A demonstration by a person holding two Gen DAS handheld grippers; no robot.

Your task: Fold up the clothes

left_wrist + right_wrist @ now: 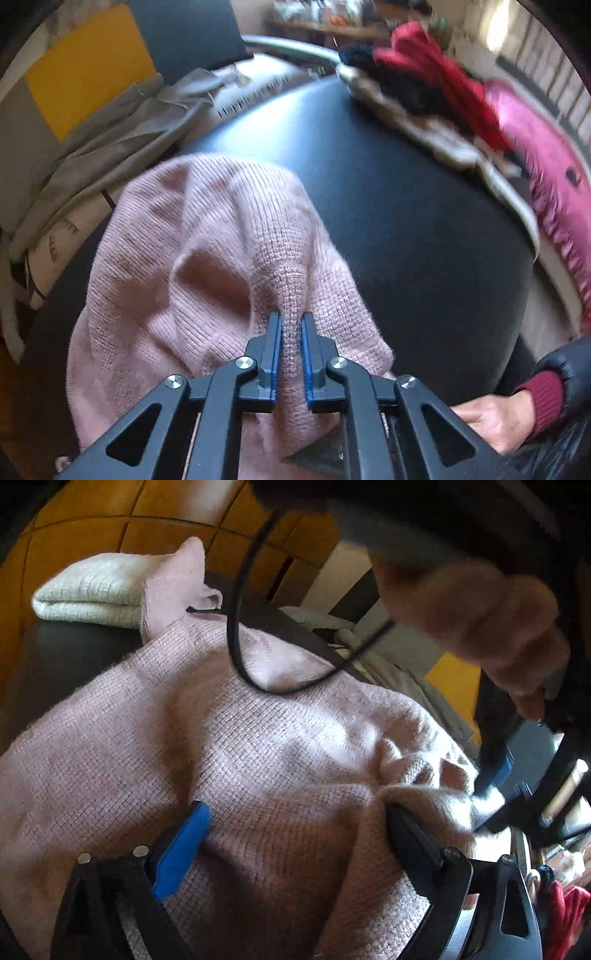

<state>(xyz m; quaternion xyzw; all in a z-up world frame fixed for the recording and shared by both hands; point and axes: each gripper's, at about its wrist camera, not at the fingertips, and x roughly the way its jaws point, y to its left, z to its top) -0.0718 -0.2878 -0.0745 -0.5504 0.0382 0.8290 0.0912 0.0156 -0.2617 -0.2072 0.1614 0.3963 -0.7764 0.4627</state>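
The left tongs (pixel 291 332) pinch a ridge of the pink knitted sweater (pixel 207 258) over the dark counter (pixel 388 184); the right tongs (pixel 295 827) are spread wide over it. Beyond lies a folded cream knit (pixel 92 590) — the far clothes pile (pixel 443 92) is blurred.

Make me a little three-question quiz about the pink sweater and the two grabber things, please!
1. True or false: the left gripper is pinching a fold of the pink sweater.
2. Are the right gripper jaws A) wide apart or B) squeezed shut?
3. What colour is the folded knit lying past the sweater in the right wrist view?

Key: 1 true. 2 A, with the sweater lying between them. 3 cream-white.
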